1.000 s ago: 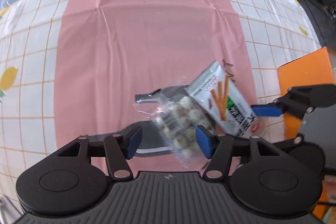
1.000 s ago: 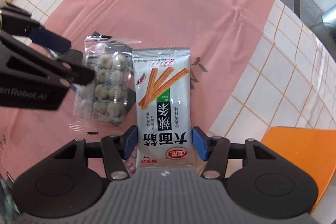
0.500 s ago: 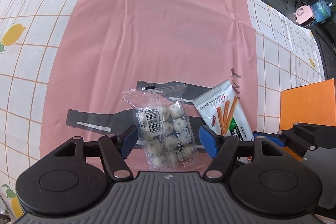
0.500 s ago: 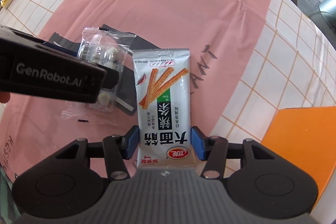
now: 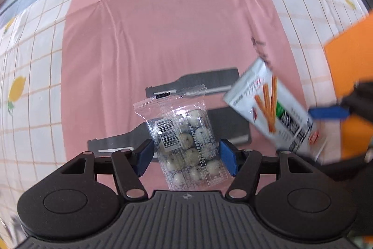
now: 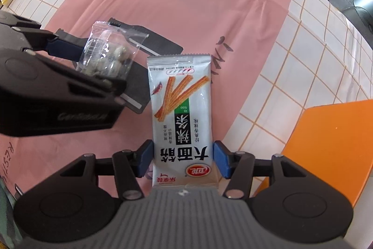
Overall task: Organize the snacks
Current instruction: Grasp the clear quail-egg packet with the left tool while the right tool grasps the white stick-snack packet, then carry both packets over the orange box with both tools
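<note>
Slippage is the main risk: both wrappers are slick film pinched only at their edges, so a quick swing toward the orange box (image 6: 326, 144) could shed either. The left gripper (image 5: 185, 154) is clamped on the clear bag of white candies (image 5: 186, 146), the right gripper (image 6: 183, 159) on the spicy-strip packet (image 6: 181, 113), both lifted above the pink cloth (image 6: 186, 4).
</note>
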Demonstrator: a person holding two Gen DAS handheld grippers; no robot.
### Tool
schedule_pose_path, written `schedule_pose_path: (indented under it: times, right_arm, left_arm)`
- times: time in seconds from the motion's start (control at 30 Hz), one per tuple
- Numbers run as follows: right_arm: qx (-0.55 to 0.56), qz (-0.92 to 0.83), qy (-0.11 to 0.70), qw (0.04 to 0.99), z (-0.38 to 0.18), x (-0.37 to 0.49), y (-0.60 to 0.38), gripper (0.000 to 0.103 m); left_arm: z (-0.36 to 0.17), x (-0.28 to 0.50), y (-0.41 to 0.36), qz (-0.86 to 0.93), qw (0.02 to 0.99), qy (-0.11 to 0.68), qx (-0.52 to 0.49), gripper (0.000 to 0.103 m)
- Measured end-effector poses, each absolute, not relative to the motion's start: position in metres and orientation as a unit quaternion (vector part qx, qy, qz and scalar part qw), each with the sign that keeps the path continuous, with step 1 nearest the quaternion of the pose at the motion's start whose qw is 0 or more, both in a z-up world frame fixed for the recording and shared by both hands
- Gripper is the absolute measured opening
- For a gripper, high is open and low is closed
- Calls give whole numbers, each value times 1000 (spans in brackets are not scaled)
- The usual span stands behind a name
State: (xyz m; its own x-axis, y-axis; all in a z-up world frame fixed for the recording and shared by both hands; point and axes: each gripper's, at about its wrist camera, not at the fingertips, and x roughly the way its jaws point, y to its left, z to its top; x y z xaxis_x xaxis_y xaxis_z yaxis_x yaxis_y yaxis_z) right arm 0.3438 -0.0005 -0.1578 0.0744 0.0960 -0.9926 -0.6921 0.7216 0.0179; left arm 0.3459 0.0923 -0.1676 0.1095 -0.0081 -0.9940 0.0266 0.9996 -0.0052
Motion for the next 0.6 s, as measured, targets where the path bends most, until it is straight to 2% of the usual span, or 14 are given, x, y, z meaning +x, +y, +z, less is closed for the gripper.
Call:
schedule_pose_path:
  times: [0.13, 0.27, 0.4, 0.5, 0.6]
  right_arm:
    - [-245, 297, 602, 700, -156, 344, 3, 64]
    - [-258, 298, 592, 703, -162, 344, 11, 64]
    - [-255, 298, 591, 705, -167, 347, 14, 64]
    - [-249, 299, 590, 708, -168, 348, 14, 64]
    - [-244, 300, 589, 710, -170, 349, 15, 64]
  left_arm:
    - [-168, 340, 99, -57, 737, 672, 51, 75]
    - [-170, 331, 115, -34, 735, 676, 24, 88]
    - [-175, 324, 127, -16, 735, 678, -19, 89]
    - [-175, 317, 127, -11, 747, 665, -16, 88]
    - [-173, 310, 120, -13, 758, 652, -8, 80]
